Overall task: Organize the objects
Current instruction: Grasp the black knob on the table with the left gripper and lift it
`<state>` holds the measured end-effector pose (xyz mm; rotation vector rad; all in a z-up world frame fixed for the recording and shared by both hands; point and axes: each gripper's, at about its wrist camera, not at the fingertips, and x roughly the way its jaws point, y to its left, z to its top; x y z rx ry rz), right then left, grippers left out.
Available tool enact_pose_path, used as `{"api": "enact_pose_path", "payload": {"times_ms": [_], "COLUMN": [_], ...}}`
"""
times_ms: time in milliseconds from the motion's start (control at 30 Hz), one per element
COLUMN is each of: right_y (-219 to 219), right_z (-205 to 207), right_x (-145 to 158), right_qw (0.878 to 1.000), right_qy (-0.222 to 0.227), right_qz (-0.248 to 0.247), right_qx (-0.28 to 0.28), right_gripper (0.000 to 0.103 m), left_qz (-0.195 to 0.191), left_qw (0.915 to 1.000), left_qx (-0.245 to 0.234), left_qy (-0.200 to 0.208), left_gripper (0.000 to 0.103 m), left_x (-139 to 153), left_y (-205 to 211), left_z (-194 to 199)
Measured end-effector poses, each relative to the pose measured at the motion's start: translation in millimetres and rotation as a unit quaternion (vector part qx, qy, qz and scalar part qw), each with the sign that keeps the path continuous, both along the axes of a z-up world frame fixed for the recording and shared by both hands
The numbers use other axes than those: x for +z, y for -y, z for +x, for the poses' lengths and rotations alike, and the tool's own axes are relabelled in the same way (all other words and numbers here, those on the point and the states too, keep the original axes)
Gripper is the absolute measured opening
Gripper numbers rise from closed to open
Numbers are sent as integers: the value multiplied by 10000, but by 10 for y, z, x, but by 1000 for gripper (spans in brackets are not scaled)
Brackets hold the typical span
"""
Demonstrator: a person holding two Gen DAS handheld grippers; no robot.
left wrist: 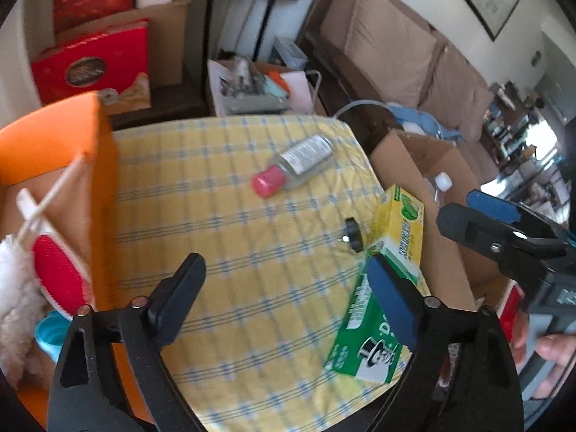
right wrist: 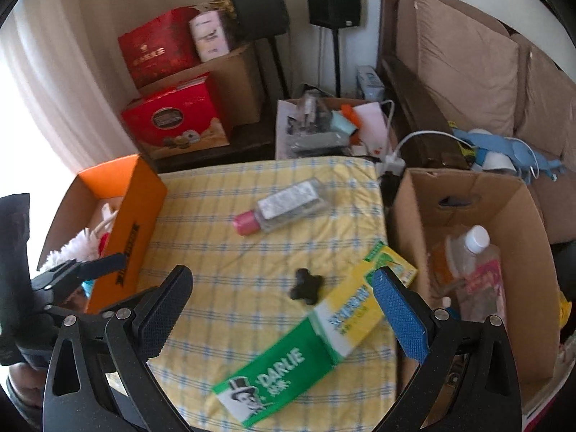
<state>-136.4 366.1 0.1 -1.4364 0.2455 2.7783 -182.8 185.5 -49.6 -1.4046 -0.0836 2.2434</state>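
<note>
both grippers [left wrist: 288, 288] [right wrist: 284, 306] open over toothpaste box [right wrist: 288, 363], bottle [right wrist: 284, 208] beyond.

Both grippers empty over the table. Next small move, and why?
Probably lower the open right gripper onto the green-and-yellow toothpaste box: it lies loose on the yellow checked cloth, nearest its jaws, beside the brown cardboard box.

The middle of the checked counter [right wrist: 223, 252] is left bare. It is hemmed by the orange box [right wrist: 133, 230] on the left and the cardboard box [right wrist: 518, 252] on the right; a pink-capped bottle [right wrist: 280, 208], black knob [right wrist: 306, 284] and toothpaste box [right wrist: 324, 338] obstruct elsewhere.
</note>
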Motion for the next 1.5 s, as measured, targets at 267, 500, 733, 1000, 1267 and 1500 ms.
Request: {"api": "enact_pose_path", "payload": {"times_ms": [267, 500, 733, 1000, 1267, 1500], "right_y": [-332, -571, -656, -641, -564, -480], "right_z": [116, 176, 197, 184, 176, 36], "right_x": [-71, -161, -240, -307, -333, -280], "right_qw": [9994, 9982, 9977, 9976, 9981, 9976], "right_qy": [-42, -37, 17, 64, 82, 55], "right_qz": [-193, -364, -424, -437, -401, -592], "right_qx": [-271, -479, -538, -530, -470, -343], "right_gripper": [102, 102, 102, 101, 101, 102], "left_qz": [-54, 253, 493, 478, 502, 649], "left_qw": [9989, 9951, 9917, 9905, 9947, 9965], "left_qx": [-273, -333, -442, -536, -533, -445], "left_qy": [369, 891, 1102, 1168, 724, 290], "left_gripper": [63, 45, 41, 13, 12, 12], "left_x": [-280, -576, -691, -754, -420, 85], "left_y": [-487, -701, -831, -937, -759, -356], "left_z": [-185, -353, -353, -325, -239, -111]}}
